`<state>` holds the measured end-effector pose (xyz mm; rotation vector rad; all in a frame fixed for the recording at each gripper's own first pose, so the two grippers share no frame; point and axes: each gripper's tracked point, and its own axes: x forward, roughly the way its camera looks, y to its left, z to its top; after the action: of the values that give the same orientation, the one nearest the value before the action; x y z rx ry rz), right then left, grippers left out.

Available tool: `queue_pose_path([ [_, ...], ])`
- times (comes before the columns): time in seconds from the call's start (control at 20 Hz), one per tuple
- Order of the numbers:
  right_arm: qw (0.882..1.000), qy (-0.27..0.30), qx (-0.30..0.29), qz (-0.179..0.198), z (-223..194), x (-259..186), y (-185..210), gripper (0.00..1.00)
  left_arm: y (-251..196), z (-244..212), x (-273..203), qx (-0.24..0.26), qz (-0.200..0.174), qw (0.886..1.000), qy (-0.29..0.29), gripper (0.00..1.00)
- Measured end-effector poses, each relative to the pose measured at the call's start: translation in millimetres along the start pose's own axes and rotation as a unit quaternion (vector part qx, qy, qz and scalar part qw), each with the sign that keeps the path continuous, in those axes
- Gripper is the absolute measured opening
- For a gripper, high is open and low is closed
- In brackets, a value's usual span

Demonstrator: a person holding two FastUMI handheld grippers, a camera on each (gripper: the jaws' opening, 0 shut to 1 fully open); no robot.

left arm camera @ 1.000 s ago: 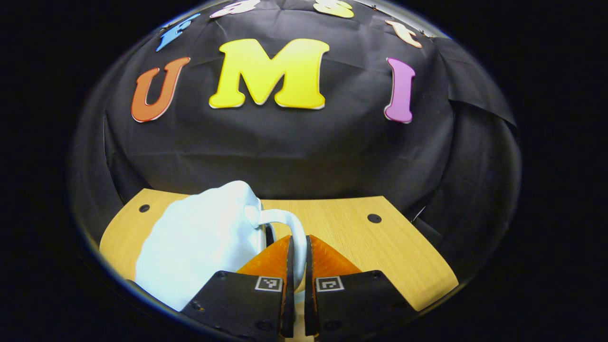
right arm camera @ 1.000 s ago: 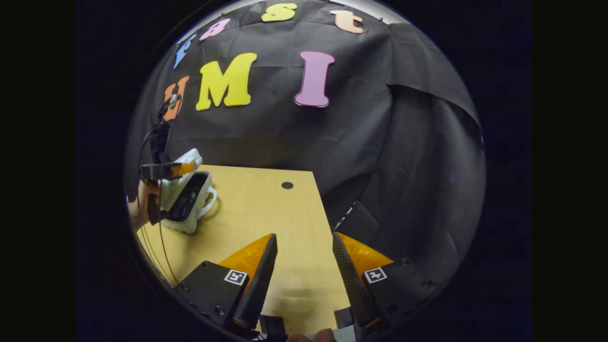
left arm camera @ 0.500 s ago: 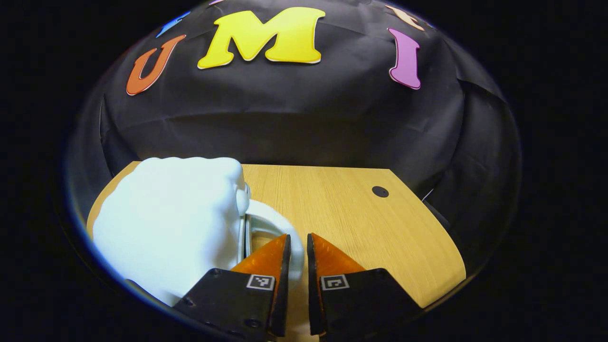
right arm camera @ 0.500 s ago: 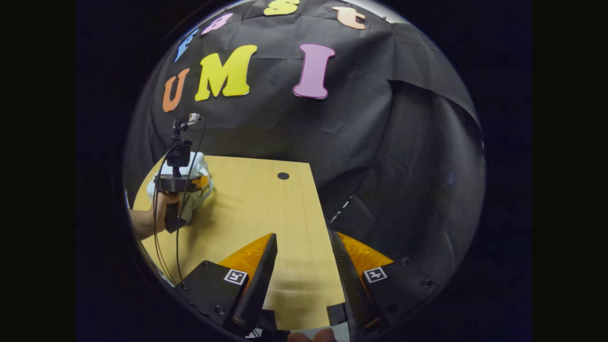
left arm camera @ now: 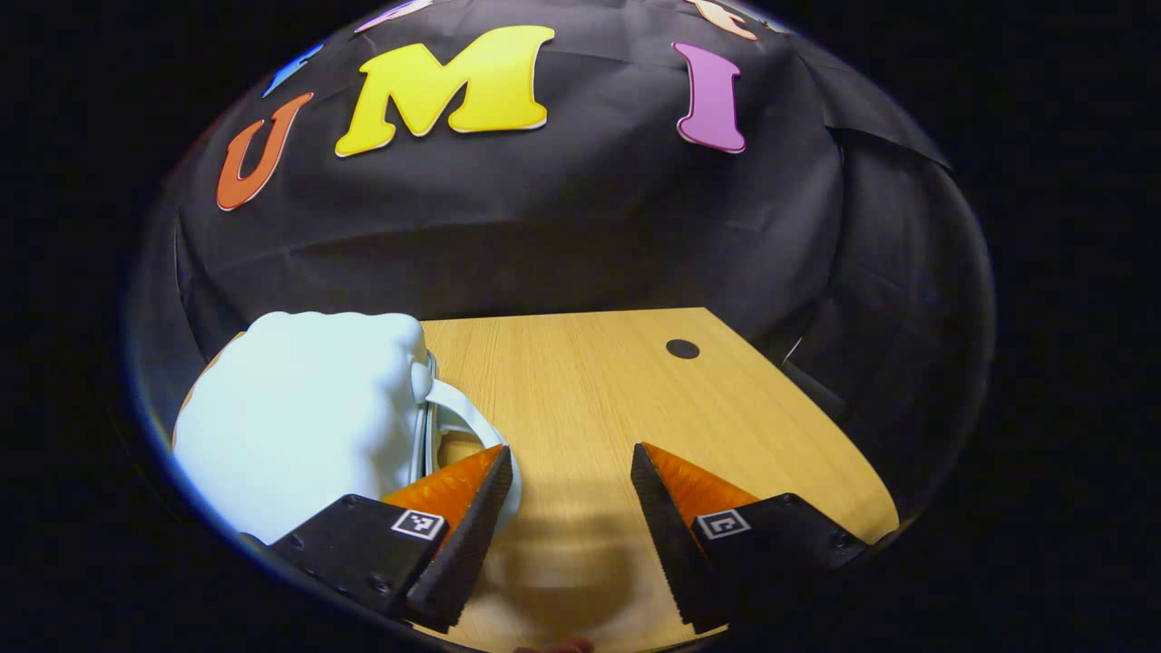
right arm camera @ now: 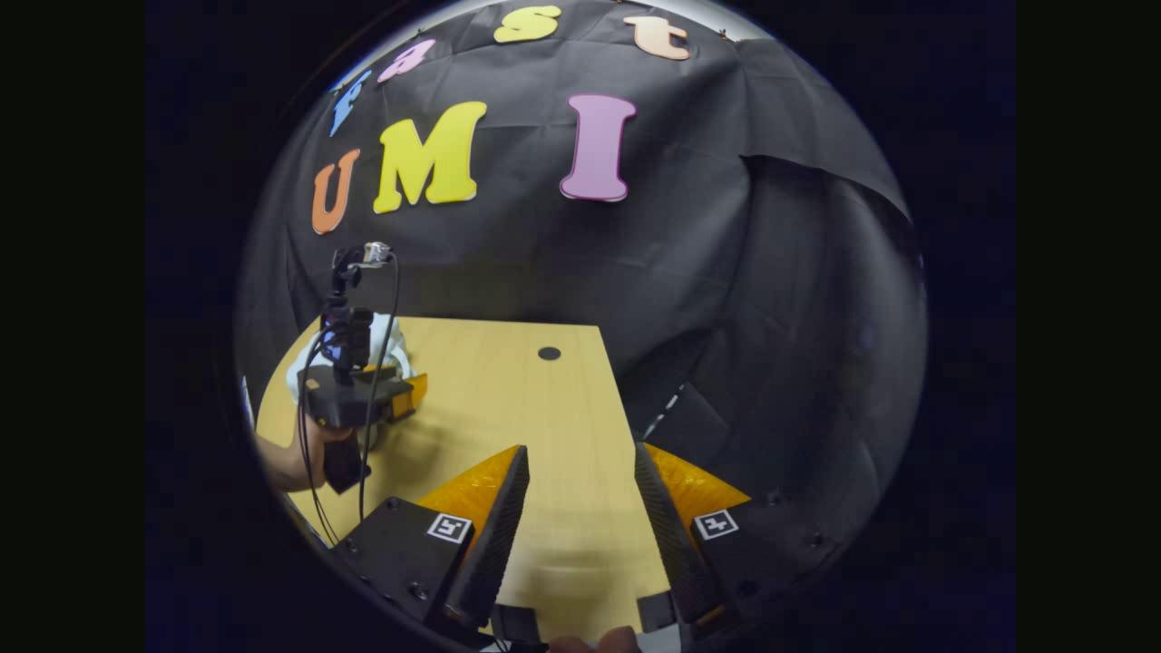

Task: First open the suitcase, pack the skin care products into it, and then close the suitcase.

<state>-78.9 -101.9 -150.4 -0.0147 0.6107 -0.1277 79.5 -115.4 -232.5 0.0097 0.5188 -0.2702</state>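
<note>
Off the handle [left arm camera: 472, 419] comes the left gripper [left arm camera: 567, 535], fingers now spread wide over the table [left arm camera: 599, 381]. Closed now, the white suitcase [left arm camera: 299, 417] lies flat just left of it. Right gripper [right arm camera: 576, 535] hovers well apart, fingers spread, holding nothing.
</note>
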Motion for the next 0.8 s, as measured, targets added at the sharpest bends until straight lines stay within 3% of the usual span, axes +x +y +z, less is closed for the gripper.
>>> queue_pose_path([
  [0.05,1.0,-0.015,0.003,0.011,10,2,9,0.71,-2,11,-13,0.001,-0.003,1.0,-0.014,0.91],
  [0.25,0.993,-0.106,0.011,0.049,73,0,49,0.71,1,76,-90,0.018,0.019,0.995,-0.092,0.93],
  [0.45,0.981,-0.174,0.017,0.083,123,-9,87,0.71,21,146,-160,-0.002,0.067,0.981,-0.184,0.95],
  [0.8,0.968,-0.22,0.005,0.116,145,-25,120,0.71,54,158,-208,-0.008,0.131,0.969,-0.21,0.95],
])
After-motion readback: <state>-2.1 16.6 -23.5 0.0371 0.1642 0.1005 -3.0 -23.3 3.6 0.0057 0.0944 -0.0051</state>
